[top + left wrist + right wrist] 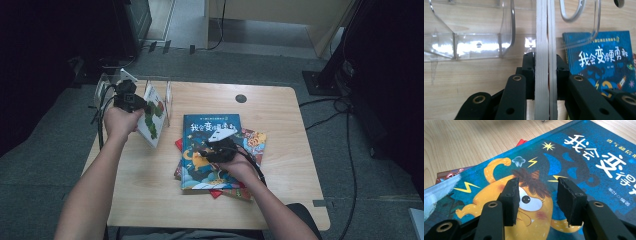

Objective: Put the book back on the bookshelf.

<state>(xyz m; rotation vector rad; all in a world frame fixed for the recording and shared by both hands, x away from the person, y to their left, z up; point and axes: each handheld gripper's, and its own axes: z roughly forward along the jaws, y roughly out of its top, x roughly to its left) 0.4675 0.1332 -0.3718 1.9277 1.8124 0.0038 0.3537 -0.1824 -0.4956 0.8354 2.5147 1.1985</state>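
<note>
Left tongs: I find the two black jaws closed on the edge of a thin white hardcover picture book, one pad pressing each board, the book standing upright between them. In the high view the same left tongs hold that book, green artwork on its cover, on edge above the rear left of the pale wooden desk, just in front of the clear acrylic book rack. From the left gripper view the rack's transparent dividers stand directly ahead, the nearest slot close to the book's leading edge.

Right tongs: jaws about half open and holding nothing; I cannot tell whether the pads touch the large blue hardcover picture book with the yellow cartoon figure beneath them. In the high view the right tongs sit over this blue book, which lies flat on top of a fanned stack of red and orange books at the middle of the desk.

Handling assessment: I judge the white book to be light, stiff and flat, with glossy boards that could slide in the pads if it is tilted. The present hold, across both covers near one edge, seems sound; a grip nearer the spine would resist the covers splaying. The rack walls look thin and slick, so the book should enter a slot square, not scraping a divider. The blue book appears heavier and lies flush, offering only its overhanging edge for purchase.
</note>
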